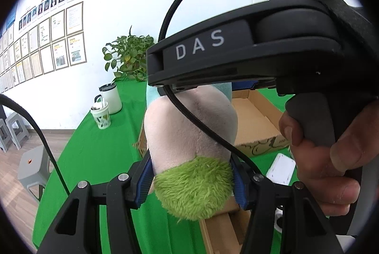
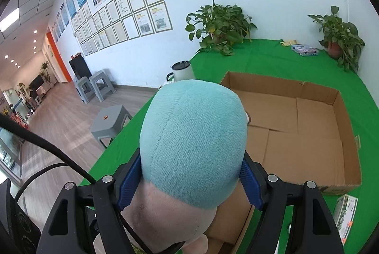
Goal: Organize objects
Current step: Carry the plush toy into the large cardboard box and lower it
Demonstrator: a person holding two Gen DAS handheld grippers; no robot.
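A plush toy hangs between both grippers above the near corner of an open cardboard box (image 2: 296,130). My left gripper (image 1: 191,182) is shut on the toy's lower end, its blue pads pressing in by the fuzzy green patch (image 1: 194,185) under the pale pink body (image 1: 189,126). My right gripper (image 2: 190,182) is shut on the toy's teal top (image 2: 194,140), with both pads squeezing its sides. In the left wrist view the black housing (image 1: 236,50) of the right gripper fills the upper right, with a hand (image 1: 331,159) on its grip. The box (image 1: 255,118) has nothing in it.
A green cloth (image 2: 260,57) covers the table. A white lidded mug (image 1: 111,97) and a small cup (image 1: 101,116) stand at its left edge. Two potted plants (image 2: 218,26) (image 2: 338,35) and a tissue pack (image 2: 304,50) sit at the back. A small carton (image 2: 344,213) lies right of the box. Grey stools (image 2: 111,123) stand on the floor.
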